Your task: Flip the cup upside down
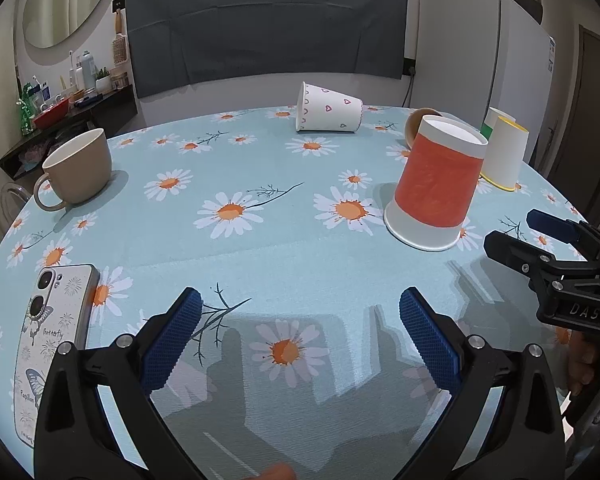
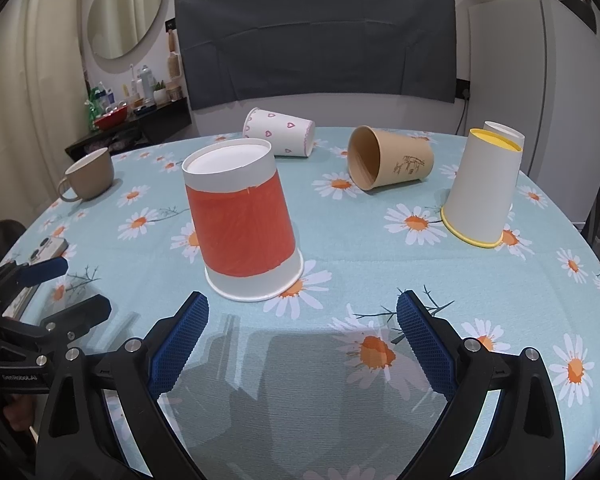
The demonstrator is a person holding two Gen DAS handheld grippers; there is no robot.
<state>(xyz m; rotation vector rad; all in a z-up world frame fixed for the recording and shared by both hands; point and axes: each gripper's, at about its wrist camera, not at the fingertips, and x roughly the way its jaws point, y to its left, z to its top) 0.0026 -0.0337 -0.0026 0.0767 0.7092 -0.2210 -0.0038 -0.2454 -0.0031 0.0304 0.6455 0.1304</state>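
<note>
An orange-and-white paper cup point(image 2: 244, 220) stands upside down on the daisy tablecloth, just ahead of my right gripper point(image 2: 302, 316), which is open and empty. It also shows in the left wrist view point(image 1: 436, 184). My left gripper point(image 1: 300, 312) is open and empty above bare cloth. The right gripper point(image 1: 540, 240) shows at the right edge of the left view; the left gripper point(image 2: 56, 288) shows at the left edge of the right view. A white cup with hearts point(image 2: 280, 132) and a brown paper cup point(image 2: 392, 164) lie on their sides. A yellow-rimmed cup point(image 2: 484, 188) stands upside down.
A beige mug point(image 1: 80, 172) stands upright at the left. A phone point(image 1: 52, 336) lies face down by the table's near left edge. A further cup point(image 2: 504, 132) stands behind the yellow-rimmed one. A fridge point(image 2: 540, 100) and a covered screen point(image 2: 316, 40) stand behind the table.
</note>
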